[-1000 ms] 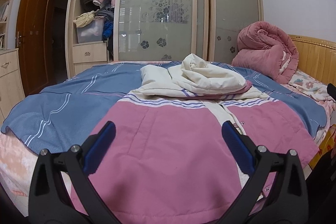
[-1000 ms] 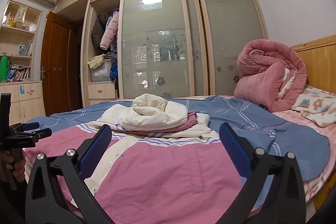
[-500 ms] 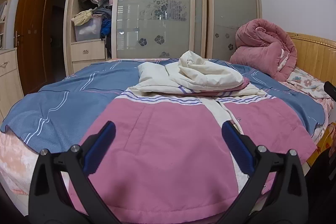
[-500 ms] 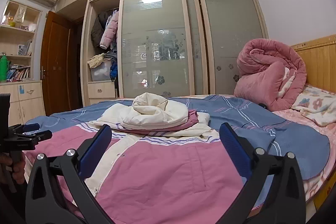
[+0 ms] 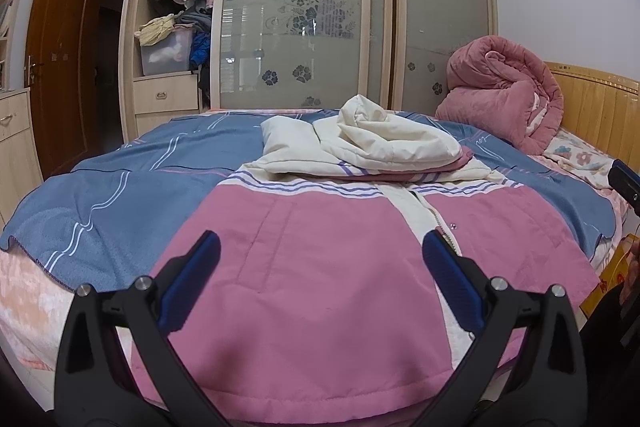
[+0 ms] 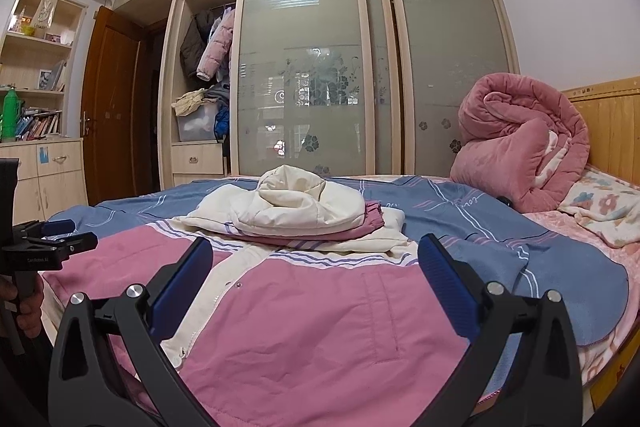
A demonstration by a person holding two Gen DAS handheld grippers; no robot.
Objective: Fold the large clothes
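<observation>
Pink jacket (image 5: 328, 291) lies flat on the bed (image 5: 120, 195), front up, cream zip placket (image 5: 416, 211) running down the middle. Cream hood (image 5: 384, 143) and the sleeves are bunched on the upper chest, toward the far side of the bed; exact fold of the sleeves hard to make out from this low angle. Hem sits at the near bed edge.

Left gripper (image 5: 320, 251) hovers just above the jacket's lower left panel, jaws spread wide, nothing between them. Right gripper (image 6: 312, 251) hovers over the lower right panel, jaws equally wide, empty. In the right wrist view the left gripper (image 6: 52, 239) shows at the frame's left edge with a hand (image 6: 24, 307) on its handle.

Blue striped blanket (image 6: 500, 227) covers the bed under the jacket. Rolled pink quilt (image 6: 520, 139) rests by the wooden headboard (image 6: 604, 131). Wardrobe (image 6: 320, 67) with frosted sliding doors stands behind.
</observation>
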